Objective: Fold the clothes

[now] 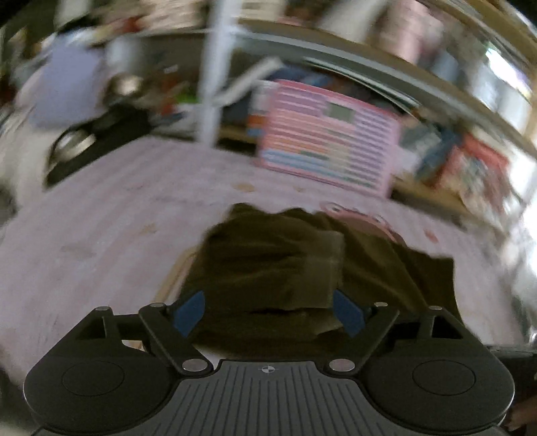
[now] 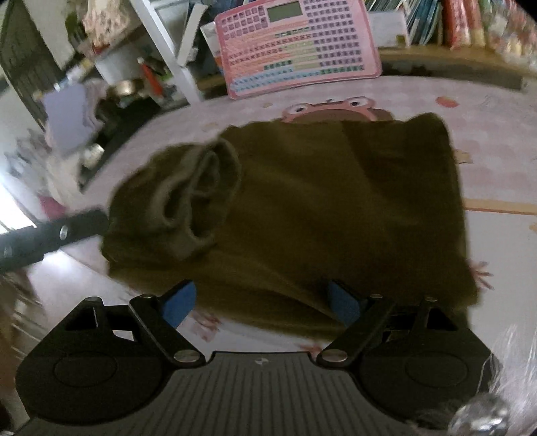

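Olive sweater (image 2: 335, 208) flat on the pale pink play mat (image 2: 496, 241), partly folded, ribbed collar (image 2: 201, 194) bunched up at its left end in the right wrist view. Covers most of the cartoon frog print (image 2: 330, 109) on the mat, only the frog's eyes showing past the far edge.

Right gripper (image 2: 260, 300): jaws spread wide, 2 blue pads either side of the sweater's near hem, nothing pinched. Contact with the cloth unclear.

Left gripper (image 1: 268, 312): jaws spread, sweater (image 1: 285, 268) folds lying between the blue pads, not clamped. Left view heavily motion-blurred.

Beyond the sweater: pink keyboard toy board (image 2: 295, 43) leaning upright at the mat's far edge, white shelf post (image 2: 167, 50) left of it, books (image 2: 453, 20) to its right. Dark bar (image 2: 50, 234) near the sweater's collar end, touching or not, cannot tell.
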A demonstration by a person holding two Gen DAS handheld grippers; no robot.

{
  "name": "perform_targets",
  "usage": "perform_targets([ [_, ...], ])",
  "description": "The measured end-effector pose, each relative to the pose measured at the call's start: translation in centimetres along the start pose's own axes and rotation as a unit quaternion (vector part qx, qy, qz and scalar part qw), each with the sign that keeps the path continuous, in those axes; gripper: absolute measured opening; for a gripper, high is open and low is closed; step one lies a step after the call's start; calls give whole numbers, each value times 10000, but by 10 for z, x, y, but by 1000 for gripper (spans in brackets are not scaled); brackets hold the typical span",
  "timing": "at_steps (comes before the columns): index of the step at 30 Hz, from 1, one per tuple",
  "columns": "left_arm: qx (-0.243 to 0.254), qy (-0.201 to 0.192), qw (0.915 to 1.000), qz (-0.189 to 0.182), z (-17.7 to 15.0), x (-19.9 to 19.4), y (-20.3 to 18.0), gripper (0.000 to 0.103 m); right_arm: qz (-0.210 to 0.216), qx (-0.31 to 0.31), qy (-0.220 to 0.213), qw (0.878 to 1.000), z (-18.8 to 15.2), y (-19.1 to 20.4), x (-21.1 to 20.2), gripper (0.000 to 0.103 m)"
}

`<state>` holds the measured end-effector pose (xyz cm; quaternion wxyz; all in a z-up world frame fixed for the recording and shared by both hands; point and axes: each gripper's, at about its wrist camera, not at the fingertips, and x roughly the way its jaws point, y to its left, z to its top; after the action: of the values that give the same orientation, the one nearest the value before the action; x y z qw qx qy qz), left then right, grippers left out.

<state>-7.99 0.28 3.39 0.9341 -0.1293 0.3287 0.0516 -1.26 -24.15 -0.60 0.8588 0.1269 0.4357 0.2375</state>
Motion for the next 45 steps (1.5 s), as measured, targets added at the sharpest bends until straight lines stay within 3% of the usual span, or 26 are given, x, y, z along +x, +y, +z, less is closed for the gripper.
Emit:
perform_targets([
  [5, -381, 42, 9983, 428, -12, -16, 20, 86, 862, 843, 367, 9920, 33, -3, 30, 86],
  [9, -517, -3, 9968, 605, -17, -28, 26, 86, 1107, 1380, 736, 9815, 48, 1, 66, 83],
  [10, -532, -20, 9965, 648, -18, -30, 27, 86, 1215, 1488, 755, 9785, 51, 3, 72, 78],
  [12, -575, -58, 9957, 729, -18, -33, 30, 86, 1475, 1683, 807, 9713, 58, 8, 79, 24],
  [14, -605, -137, 9950, 789, -16, -36, 32, 86, 1865, 1776, 744, 9634, 65, 12, 76, 17],
  [16, -608, -177, 9946, 822, -18, -39, 33, 86, 2606, 2067, 507, 9417, 70, 4, 61, 17],
  [17, -600, -174, 9946, 833, -18, -39, 33, 86, 2607, 2224, 456, 9383, 69, -5, 57, 17],
  [18, -601, -159, 9946, 837, -19, -39, 33, 86, 2490, 2362, 410, 9384, 68, -15, 54, 17],
  [20, -640, -77, 9944, 834, -21, -36, 34, 86, 1717, 2417, 579, 9533, 63, -33, 65, 17],
  [21, -620, -31, 9946, 830, -21, -35, 33, 86, 1578, 2460, 653, 9541, 61, -39, 71, 19],
  [25, -489, 50, 9958, 779, -21, -31, 27, 86, 1652, 2687, 772, 9458, 51, -53, 81, 26],
  [29, -346, 105, 9967, 720, -22, -28, 20, 86, 1634, 2543, 669, 9509, 50, -53, 66, 35],
  [33, -280, 125, 9975, 638, -23, -26, 15, 86, 1532, 2029, 468, 9660, 49, -48, 44, 40],
  [40, -239, 220, 9987, 391, -31, -18, 5, 86, 882, 887, -8, 9921, 31, -37, 2, 43],
  [45, -127, 211, 9996, 100, -31, -16, -1, 86, 36, 115, -199, 9997, 11, -22, -20, 47],
])
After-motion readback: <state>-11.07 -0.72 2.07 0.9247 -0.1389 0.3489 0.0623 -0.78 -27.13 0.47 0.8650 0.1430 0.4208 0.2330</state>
